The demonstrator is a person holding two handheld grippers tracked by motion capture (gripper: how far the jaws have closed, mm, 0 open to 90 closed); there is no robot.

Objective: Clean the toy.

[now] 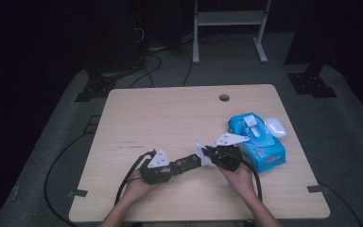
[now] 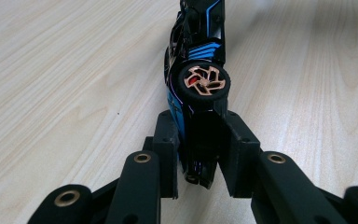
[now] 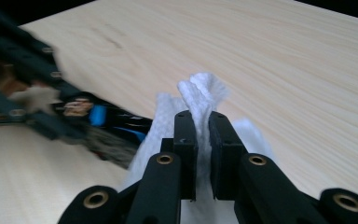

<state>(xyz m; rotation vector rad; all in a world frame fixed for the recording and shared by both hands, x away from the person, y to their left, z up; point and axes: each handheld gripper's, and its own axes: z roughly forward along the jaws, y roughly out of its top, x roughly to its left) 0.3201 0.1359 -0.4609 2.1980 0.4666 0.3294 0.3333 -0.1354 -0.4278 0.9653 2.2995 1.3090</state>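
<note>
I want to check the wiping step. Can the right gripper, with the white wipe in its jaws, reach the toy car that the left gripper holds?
Probably yes. The right gripper pinches the wipe beside the toy car, which the left gripper clamps; nothing lies between them.

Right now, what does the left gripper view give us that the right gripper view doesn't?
Left gripper view: the left gripper shut on the toy car, a black and blue body turned on its side, one copper-spoked wheel facing the camera.

Right gripper view: the right gripper shut on a white wipe, bunched above the jaws, with the left gripper seen blurred at the left of the picture.

Both: the toy car, blurred in the right gripper view, and the light wood table.
</note>
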